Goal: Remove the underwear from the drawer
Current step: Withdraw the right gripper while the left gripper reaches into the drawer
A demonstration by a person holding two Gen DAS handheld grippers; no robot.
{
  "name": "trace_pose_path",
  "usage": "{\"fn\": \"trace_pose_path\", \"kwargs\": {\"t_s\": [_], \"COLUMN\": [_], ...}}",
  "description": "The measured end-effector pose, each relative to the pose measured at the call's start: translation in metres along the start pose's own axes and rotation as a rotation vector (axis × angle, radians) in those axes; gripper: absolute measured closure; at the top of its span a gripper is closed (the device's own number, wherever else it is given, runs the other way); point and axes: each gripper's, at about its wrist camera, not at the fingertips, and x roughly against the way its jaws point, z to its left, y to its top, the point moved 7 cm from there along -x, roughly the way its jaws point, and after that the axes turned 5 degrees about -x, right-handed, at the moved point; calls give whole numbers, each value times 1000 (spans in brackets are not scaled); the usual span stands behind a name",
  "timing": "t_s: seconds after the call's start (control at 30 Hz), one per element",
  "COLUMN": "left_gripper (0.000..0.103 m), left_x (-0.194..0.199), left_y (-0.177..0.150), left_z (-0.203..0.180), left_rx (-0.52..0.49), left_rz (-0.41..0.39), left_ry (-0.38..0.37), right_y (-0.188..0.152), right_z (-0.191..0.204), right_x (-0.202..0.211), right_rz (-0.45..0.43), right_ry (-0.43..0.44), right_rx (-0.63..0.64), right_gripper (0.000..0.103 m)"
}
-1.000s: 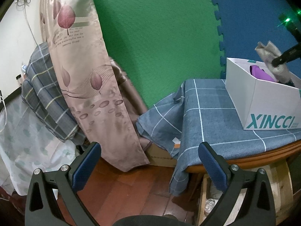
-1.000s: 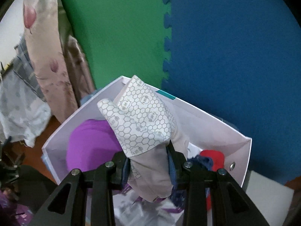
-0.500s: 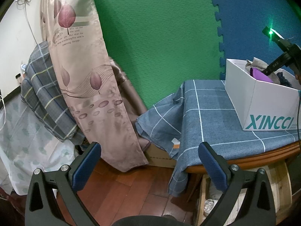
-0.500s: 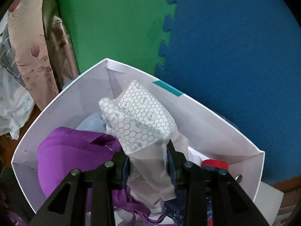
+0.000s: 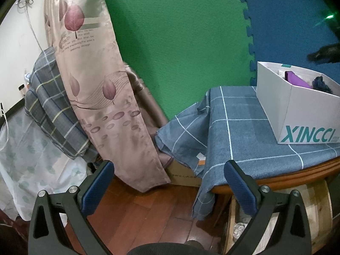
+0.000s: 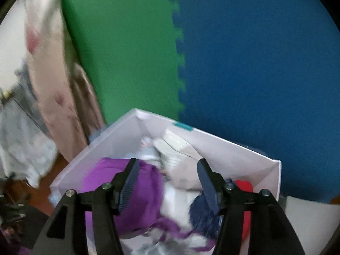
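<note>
A white XINCCI box [image 5: 297,114] serves as the drawer and stands on the cloth-covered table [image 5: 244,131]. Inside the box [image 6: 244,148] lie a honeycomb-patterned pale underwear piece [image 6: 176,146] against the far wall, a purple garment [image 6: 127,182], a navy one [image 6: 201,208] and something red [image 6: 244,188]. My right gripper [image 6: 167,163] hovers above the box, its jaws opening with nothing between the pads. In the left wrist view it is a dark blur [image 5: 323,55] over the box. My left gripper [image 5: 167,165] stands open and empty over the floor, left of the table.
A beige leaf-print curtain [image 5: 95,74] hangs left of the table, with a plaid blanket [image 5: 48,106] behind it. Green [image 5: 180,42] and blue [image 6: 255,63] foam mats cover the wall. Wooden floor [image 5: 148,208] lies below. A cardboard box [image 5: 184,174] sits under the tablecloth edge.
My right gripper lowered the patterned underwear into the box, let go of it and drew back with its jaws spread. The garment now lies in the box. The left gripper stayed put.
</note>
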Motion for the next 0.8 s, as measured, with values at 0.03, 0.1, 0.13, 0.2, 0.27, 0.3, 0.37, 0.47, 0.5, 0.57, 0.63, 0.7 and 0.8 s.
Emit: {"fn": "trace_pose_path", "kwargs": {"t_s": [0.03,0.1,0.13,0.2,0.27,0.3,0.37,0.47,0.5,0.57,0.63,0.7,0.8], "left_gripper": [1,1,1,1,1,1,1,1,1,1,1,1,1], "left_x": [0,0,0,-1,-2,-2,-1,0,0,2,7,14,21], "left_y": [0,-1,-1,-1,-1,-2,-2,-2,-2,-3,-6,-15,-38], "left_z": [-1,-2,-1,-2,-3,-3,-5,-9,-12,-20,-34,-55,-95], "left_rx": [-3,-11,-12,-17,-23,-25,-32,-50,-61,-96,-164,-249,-380], "left_rz": [0,0,1,3,6,7,6,0,-1,-2,-7,15,88], "left_ry": [3,7,9,12,14,15,17,3,-10,-51,-116,-194,-309], "right_y": [-5,-26,-38,-71,-109,-127,-157,-198,-208,-220,-218,-217,-220], "right_z": [3,9,11,9,0,-7,-22,-49,-55,-65,-67,-65,-65], "right_x": [12,49,62,86,101,106,112,119,119,118,121,125,120], "right_rz": [-27,-101,-122,-145,-133,-114,-83,-39,-34,-16,-32,-53,-26], "right_ry": [29,88,97,100,81,65,41,9,6,8,6,16,11], "right_rx": [-7,-11,-10,-19,-40,-55,-102,-179,-205,-267,-266,-246,-240], "right_gripper": [44,43,38,32,32,32,32,32,32,32,32,32,32]}}
